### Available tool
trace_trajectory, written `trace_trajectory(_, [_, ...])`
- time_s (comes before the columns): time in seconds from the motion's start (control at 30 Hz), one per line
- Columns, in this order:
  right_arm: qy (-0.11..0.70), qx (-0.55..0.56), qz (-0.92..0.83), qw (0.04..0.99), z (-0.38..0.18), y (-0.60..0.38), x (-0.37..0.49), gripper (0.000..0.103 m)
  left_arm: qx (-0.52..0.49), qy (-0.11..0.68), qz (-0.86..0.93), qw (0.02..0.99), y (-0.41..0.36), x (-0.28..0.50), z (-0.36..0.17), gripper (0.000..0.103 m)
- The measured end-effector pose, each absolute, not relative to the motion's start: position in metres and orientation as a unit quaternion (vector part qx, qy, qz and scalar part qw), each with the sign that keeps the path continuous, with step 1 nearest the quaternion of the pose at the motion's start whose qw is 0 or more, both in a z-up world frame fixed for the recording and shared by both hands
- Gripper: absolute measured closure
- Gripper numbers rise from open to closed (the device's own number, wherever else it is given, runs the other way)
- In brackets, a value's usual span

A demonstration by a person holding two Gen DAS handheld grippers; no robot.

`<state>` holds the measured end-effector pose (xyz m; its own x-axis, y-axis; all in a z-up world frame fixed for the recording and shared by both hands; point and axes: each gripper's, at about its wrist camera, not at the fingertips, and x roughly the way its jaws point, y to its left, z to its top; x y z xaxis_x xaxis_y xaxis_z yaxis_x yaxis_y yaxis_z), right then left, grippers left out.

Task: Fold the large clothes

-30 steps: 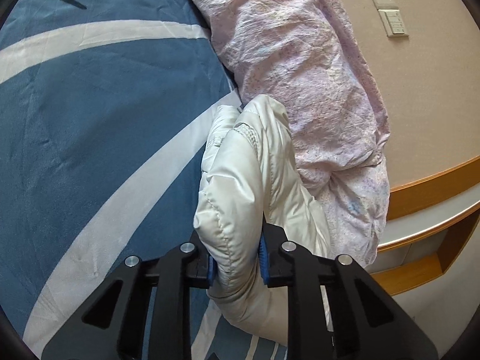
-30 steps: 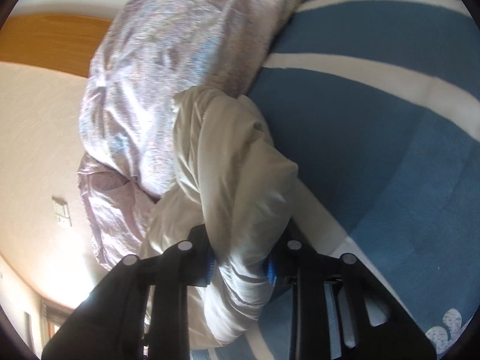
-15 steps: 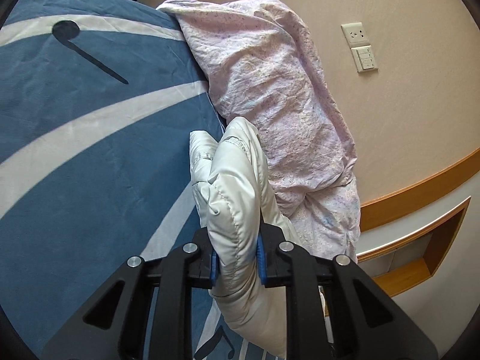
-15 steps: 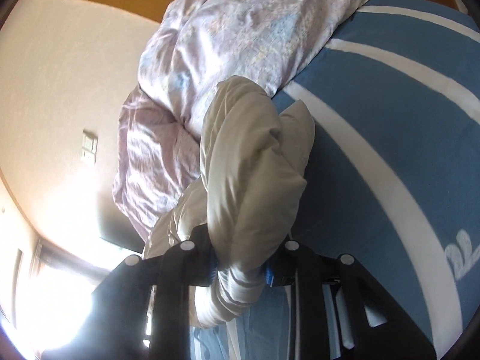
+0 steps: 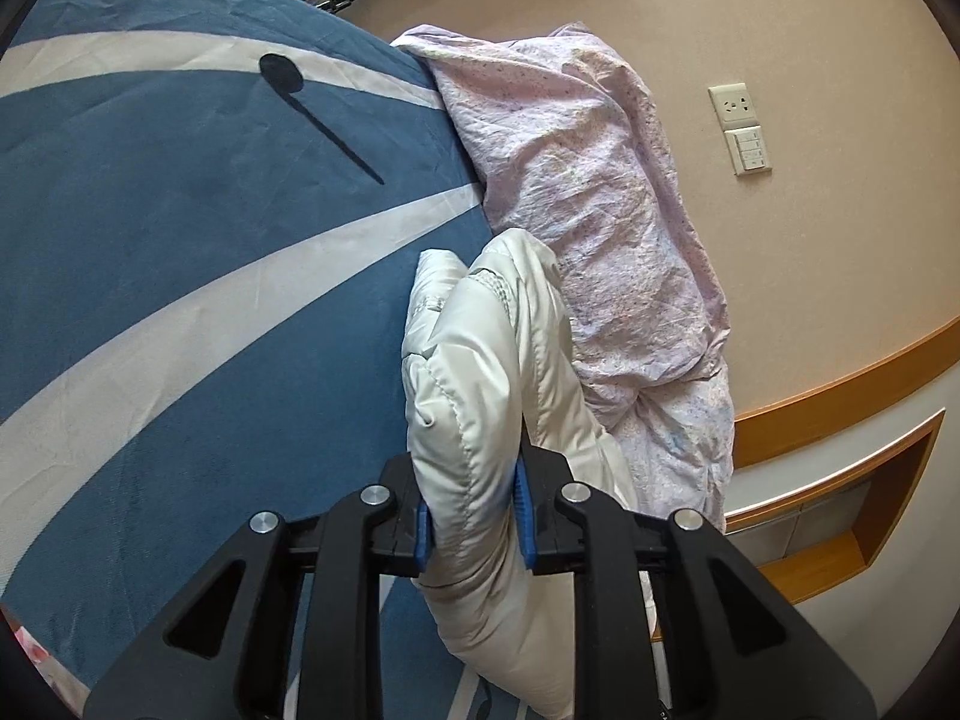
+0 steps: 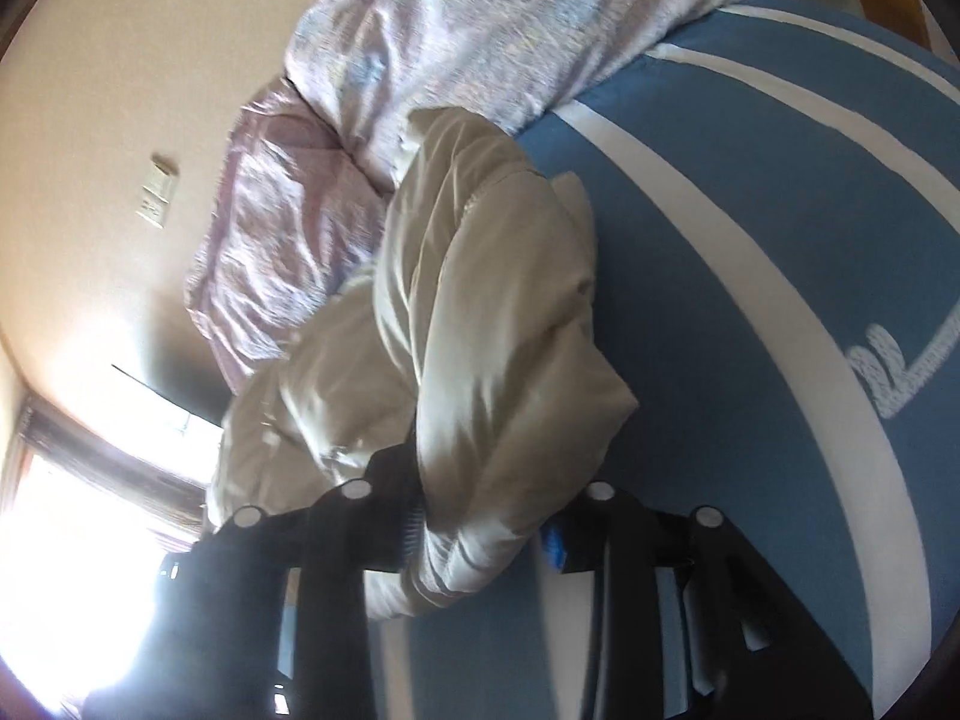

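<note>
Cream quilted puffer jacket (image 5: 480, 372), bunched into a thick padded roll with stitched seams showing. It hangs over the blue-and-white bedspread (image 5: 180, 276), beside the crumpled lilac floral duvet (image 5: 600, 180). Left gripper (image 5: 471, 525) pinches one padded fold between its blue pads (image 5: 523, 510); the jacket extends forward from the fingers. Right gripper (image 6: 480, 531) clamps another bunch of the jacket (image 6: 480, 312), probably a cuffed sleeve end, view blurred.

A cream quilted jacket (image 5: 474, 408) of smooth, faintly glossy cloth. Blue matt cloth bed cover (image 5: 180, 228). Crinkled pale lilac cotton quilt (image 5: 600, 180). Matt black plastic fingers (image 5: 354, 570) with shiny metal screws. Varnished wood trim (image 5: 840, 396).
</note>
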<state>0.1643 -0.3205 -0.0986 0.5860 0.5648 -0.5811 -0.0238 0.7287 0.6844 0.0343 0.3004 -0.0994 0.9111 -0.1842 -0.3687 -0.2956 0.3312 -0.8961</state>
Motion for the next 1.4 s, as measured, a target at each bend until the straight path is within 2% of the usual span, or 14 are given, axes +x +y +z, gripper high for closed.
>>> trace_trajectory(0.1, [0.424, 0.326, 0.147, 0.832, -0.103, -0.33, 0.161, 0.047, -0.574, 0.216, 0.042, 0.789, 0.301, 0.033, -0.107, 0.071])
trace_trajectory(0.13, [0.414, 0.317, 0.126, 0.844, -0.098, -0.333, 0.159, 0.04, -0.566, 0.218, 0.046, 0.794, 0.301, 0.033, -0.107, 0.064])
trace_trajectory(0.23, [0.359, 0.254, 0.037, 0.897, -0.071, -0.337, 0.147, 0.038, -0.533, 0.218, 0.074, 0.814, 0.3, 0.026, -0.103, 0.031])
trace_trajectory(0.37, [0.288, 0.143, 0.027, 0.946, -0.03, -0.301, 0.14, 0.038, -0.495, 0.21, 0.096, 0.838, 0.298, 0.018, -0.094, 0.013])
trace_trajectory(0.6, [0.284, -0.021, 0.098, 0.954, -0.024, -0.195, 0.159, 0.039, -0.46, 0.215, 0.107, 0.855, 0.289, 0.015, -0.088, 0.012])
trace_trajectory(0.7, [0.323, -0.057, 0.091, 0.94, -0.044, -0.173, 0.18, 0.039, -0.449, 0.22, 0.11, 0.859, 0.287, 0.016, -0.088, 0.012])
trace_trajectory(0.77, [0.382, -0.101, 0.066, 0.916, -0.074, -0.157, 0.206, 0.038, -0.45, 0.224, 0.107, 0.858, 0.286, 0.017, -0.089, 0.012])
trace_trajectory(0.87, [0.374, -0.151, 0.054, 0.913, -0.084, -0.146, 0.202, 0.036, -0.455, 0.227, 0.101, 0.855, 0.286, 0.018, -0.092, 0.011])
trace_trajectory(0.97, [0.357, -0.121, 0.067, 0.924, -0.06, -0.144, 0.194, 0.039, -0.457, 0.225, 0.096, 0.855, 0.285, 0.017, -0.093, 0.011])
trace_trajectory(1.1, [0.297, -0.092, 0.124, 0.942, -0.023, -0.129, 0.174, 0.035, -0.468, 0.227, 0.089, 0.849, 0.283, 0.021, -0.095, 0.011])
trace_trajectory(1.4, [0.313, -0.13, 0.153, 0.928, -0.037, -0.069, 0.184, 0.034, -0.476, 0.24, 0.08, 0.842, 0.274, 0.035, -0.097, 0.011])
